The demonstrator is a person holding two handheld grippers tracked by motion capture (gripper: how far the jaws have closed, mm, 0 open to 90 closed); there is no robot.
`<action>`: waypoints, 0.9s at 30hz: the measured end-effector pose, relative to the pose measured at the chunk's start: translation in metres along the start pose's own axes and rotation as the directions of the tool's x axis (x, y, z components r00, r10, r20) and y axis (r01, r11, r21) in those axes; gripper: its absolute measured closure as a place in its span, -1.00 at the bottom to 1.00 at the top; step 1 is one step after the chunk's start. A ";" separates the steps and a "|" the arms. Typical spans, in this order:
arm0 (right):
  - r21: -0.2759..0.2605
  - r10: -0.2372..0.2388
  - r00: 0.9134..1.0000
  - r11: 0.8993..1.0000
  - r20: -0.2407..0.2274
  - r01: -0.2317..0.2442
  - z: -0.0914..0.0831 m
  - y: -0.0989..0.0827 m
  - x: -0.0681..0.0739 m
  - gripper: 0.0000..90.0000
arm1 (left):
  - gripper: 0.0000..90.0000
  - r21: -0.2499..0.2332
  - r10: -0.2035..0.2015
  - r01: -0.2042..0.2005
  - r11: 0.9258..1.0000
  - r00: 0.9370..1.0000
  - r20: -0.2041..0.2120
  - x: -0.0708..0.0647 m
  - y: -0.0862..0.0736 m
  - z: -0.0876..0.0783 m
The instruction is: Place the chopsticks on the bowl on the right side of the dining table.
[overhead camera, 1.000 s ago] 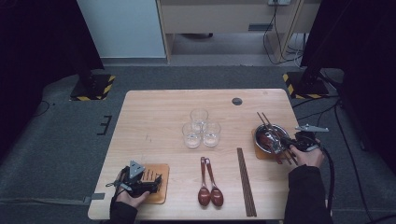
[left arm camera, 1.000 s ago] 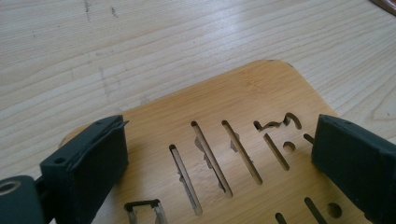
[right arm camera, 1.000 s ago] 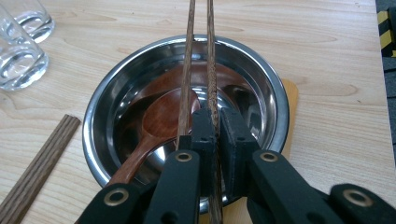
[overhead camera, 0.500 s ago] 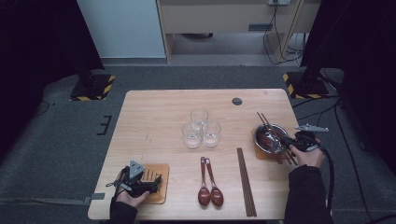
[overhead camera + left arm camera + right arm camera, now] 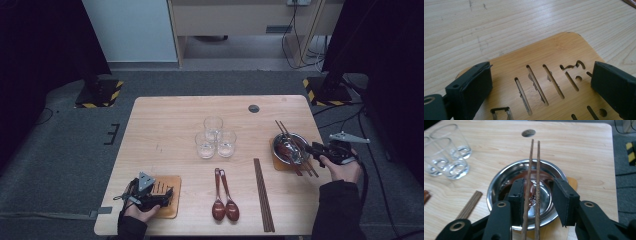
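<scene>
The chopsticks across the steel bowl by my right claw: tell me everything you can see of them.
The chopsticks are a pair of thin, dark brown, wood-like sticks lying side by side, nearly parallel, across the rim of the steel bowl, which sits on a wooden coaster. Their far tips reach past the bowl over the table. They run between the jaws of the right claw, which have just been opening; the left jaw is close beside one stick, the other stands clear.
</scene>
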State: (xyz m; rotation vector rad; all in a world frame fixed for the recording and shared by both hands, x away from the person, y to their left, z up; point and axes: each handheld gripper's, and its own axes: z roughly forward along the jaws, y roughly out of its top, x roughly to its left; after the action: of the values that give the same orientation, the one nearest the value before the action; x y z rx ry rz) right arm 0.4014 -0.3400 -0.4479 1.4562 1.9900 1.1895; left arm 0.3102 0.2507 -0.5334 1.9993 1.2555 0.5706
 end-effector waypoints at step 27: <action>0.033 -0.063 0.998 0.997 0.023 0.062 0.000 -0.034 -0.001 0.65 | -0.94 0.000 0.000 0.000 1.000 1.000 0.000 0.000 0.000 0.000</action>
State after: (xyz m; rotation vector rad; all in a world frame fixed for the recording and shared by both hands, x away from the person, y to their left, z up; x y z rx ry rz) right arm 0.3828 -0.3444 -0.4758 1.4062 2.0324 1.1129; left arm 0.3102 0.2507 -0.5335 1.9995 1.2553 0.5711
